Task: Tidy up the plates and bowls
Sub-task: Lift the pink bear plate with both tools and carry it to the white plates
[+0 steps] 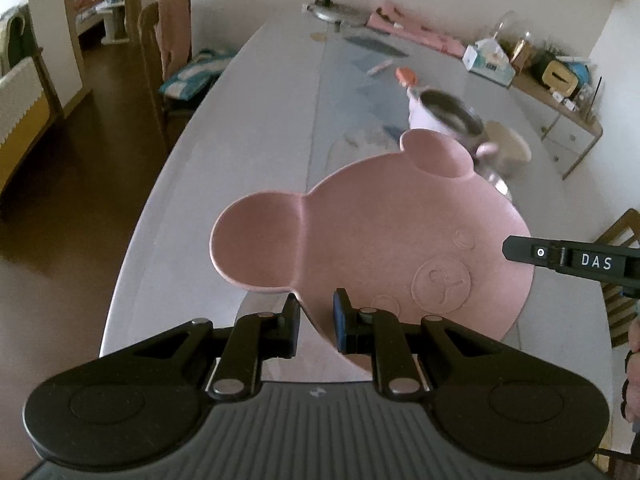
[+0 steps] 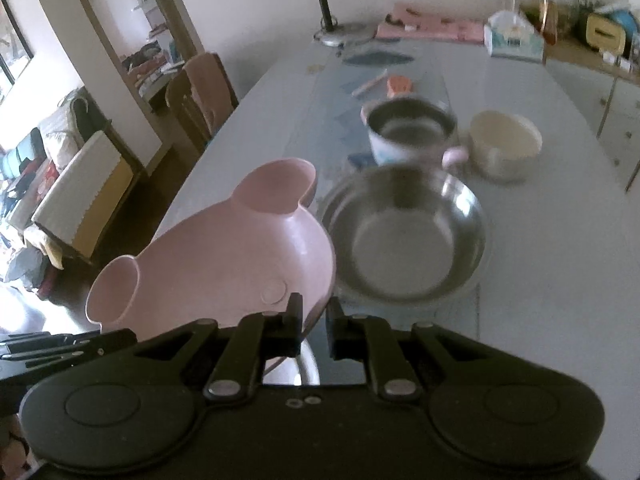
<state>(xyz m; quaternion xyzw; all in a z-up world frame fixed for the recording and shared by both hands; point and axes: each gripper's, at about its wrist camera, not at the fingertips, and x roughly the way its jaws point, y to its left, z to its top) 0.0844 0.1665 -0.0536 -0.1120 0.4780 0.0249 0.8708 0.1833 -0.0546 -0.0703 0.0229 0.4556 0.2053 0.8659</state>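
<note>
The pink bear-shaped plate (image 1: 384,248) is lifted above the bench (image 1: 260,152) and is held from two sides. The left hand-held gripper (image 1: 316,320) pinches the near rim of this plate, with one finger under it and one finger (image 1: 340,320) on its upper face. In the left wrist view the plate looks almost flat, with one round ear (image 1: 256,248) pointing to the left and the other ear (image 1: 436,152) pointing far.

The right hand-held gripper (image 2: 314,324) also closes on the plate rim (image 2: 316,304), at the side near the small raised circle (image 2: 274,292). In the right wrist view the plate (image 2: 224,264) is tilted, its far ear higher than the near one. The tip of the right tool comes into the left wrist view from the right (it carries the letters "DAS") and touches the plate edge there.

On the bench, just right of the plate, stands a steel bowl (image 2: 404,240). Behind it there is a cup with a metal inside and a pink handle (image 2: 412,128), and beside this, to the right, a cream bowl (image 2: 504,142). These three are close together, but the picture is blurred, so I cannot tell if they touch. At the far end of the bench stands a desk lamp (image 2: 332,4), and a tissue box (image 2: 514,38) is to its right.
</note>
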